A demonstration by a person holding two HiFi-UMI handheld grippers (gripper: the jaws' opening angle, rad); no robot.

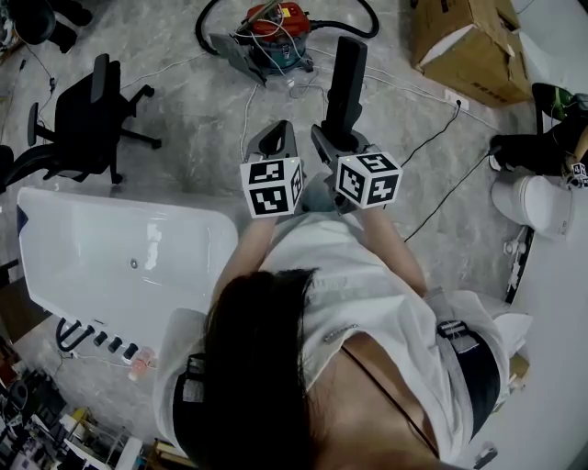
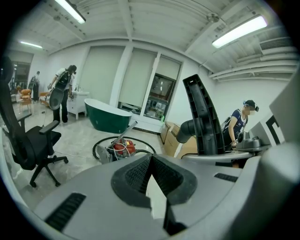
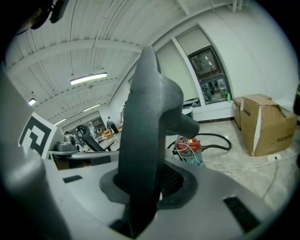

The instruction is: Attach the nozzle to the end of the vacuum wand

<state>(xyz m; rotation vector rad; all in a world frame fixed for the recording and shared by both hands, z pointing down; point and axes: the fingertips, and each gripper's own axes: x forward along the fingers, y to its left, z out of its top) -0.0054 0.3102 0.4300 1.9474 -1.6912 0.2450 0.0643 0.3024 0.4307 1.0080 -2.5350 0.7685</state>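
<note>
The black vacuum nozzle (image 1: 346,81) stands upright in my right gripper (image 1: 334,138), whose jaws are shut on its lower part. In the right gripper view the nozzle (image 3: 146,131) fills the middle, with its round socket stub pointing right. My left gripper (image 1: 276,139) is beside it on the left, shut and empty (image 2: 151,165). The nozzle (image 2: 203,117) shows to its right in the left gripper view. On the floor ahead sits the red vacuum cleaner (image 1: 276,29) with its black hose (image 1: 360,24), and the metal wand (image 2: 124,133) leans up from it.
A black office chair (image 1: 87,119) stands on the floor at left, and a white bathtub (image 1: 119,257) lies below it. Cardboard boxes (image 1: 464,37) are at the top right. White and black cables (image 1: 432,138) cross the floor. A green tub (image 2: 108,119) and other people are far off.
</note>
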